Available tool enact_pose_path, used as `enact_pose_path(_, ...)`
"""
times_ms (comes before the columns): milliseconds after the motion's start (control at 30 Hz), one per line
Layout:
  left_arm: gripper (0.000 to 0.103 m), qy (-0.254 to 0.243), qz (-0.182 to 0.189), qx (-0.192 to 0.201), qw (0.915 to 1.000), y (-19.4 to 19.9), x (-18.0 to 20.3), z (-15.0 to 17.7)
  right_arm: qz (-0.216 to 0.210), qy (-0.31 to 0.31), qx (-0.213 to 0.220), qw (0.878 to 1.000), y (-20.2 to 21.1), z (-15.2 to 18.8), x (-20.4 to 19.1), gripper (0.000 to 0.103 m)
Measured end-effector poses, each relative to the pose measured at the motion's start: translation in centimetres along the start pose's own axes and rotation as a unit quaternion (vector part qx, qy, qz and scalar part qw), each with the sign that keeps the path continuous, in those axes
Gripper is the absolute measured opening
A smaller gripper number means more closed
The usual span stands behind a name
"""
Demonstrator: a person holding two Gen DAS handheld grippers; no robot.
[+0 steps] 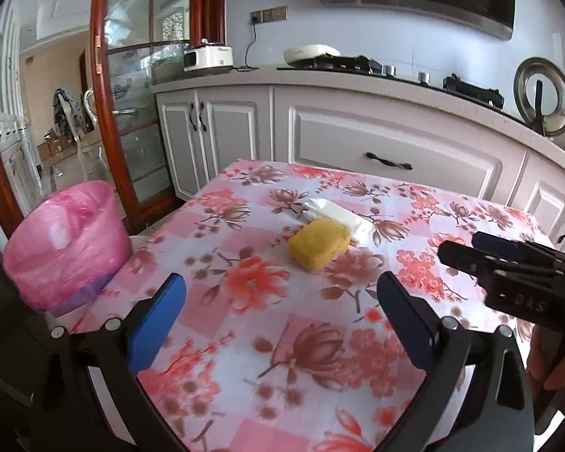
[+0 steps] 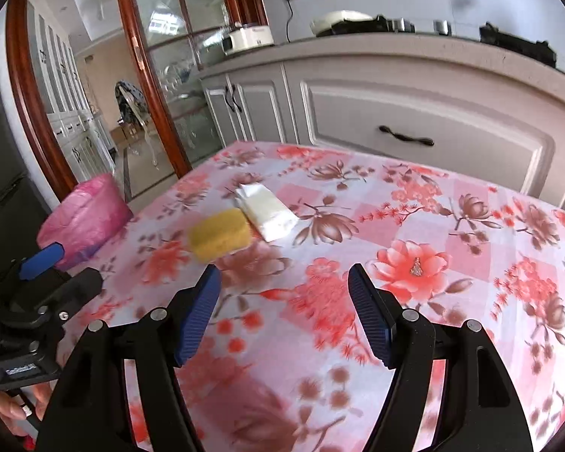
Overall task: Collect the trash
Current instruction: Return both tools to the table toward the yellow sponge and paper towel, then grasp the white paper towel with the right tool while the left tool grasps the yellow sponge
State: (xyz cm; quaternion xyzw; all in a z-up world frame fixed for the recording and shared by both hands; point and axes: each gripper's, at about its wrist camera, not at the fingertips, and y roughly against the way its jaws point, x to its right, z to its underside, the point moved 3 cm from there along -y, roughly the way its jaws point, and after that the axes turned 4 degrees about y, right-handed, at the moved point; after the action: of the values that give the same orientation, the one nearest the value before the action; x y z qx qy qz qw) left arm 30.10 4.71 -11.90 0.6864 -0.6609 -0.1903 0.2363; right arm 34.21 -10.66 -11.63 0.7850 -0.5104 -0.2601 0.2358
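1. Two trash candidates seen from the left wrist view: a yellow sponge (image 1: 319,245) and a white packet (image 1: 339,215) lie touching each other mid-table (image 1: 245,339) on the floral cloth, packet behind the sponge. Left tongs (image 1: 280,293) spread wide, nothing between the pads. Sponge sits ahead of them, roughly centred on the gap, near but apart. Pink-lined bin (image 1: 66,241) stands off the table's left edge, beside the left finger. Right tongs (image 1: 482,250) poke in from the right, level with the sponge, well apart from it.
2. Right wrist view: right tongs (image 2: 284,282) also wide open and empty. Sponge (image 2: 219,234) lies ahead and left of the gap, just past the left fingertip; packet (image 2: 267,211) behind it, touching. Bin (image 2: 84,218) far left beyond the table edge. Left tongs (image 2: 43,256) visible at lower left near the bin.
3. Step, as a judgement: approach phase, nothing grasped yet. Next move calls for bringing one pair of tongs down over the sponge or packet, closing on it, then carrying it left to the bin.
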Motion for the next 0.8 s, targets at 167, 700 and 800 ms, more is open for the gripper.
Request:
enact_pose_path(167, 0.098, 0.004, 0.008, -0.013, 0.9999, -3.7, 0.3, -0.9, -0.013, 0.009, -0.024, 1.000, -4.1, -0.8, 0.7, 0.067)
enact_pose_path(700, 0.097, 0.019, 0.009, -0.048, 0.9987, -10.6, -0.9, -2.3, -0.057, 0.096, -0.112, 0.987, -15.9, -5.3, -1.4, 0.064)
enact_pose_path(800, 0.096, 0.023, 0.011, -0.048, 0.9985, -10.8, -1.2, -2.6, -0.064, 0.103, -0.116, 0.986, -16.8, -5.7, -2.0, 0.063)
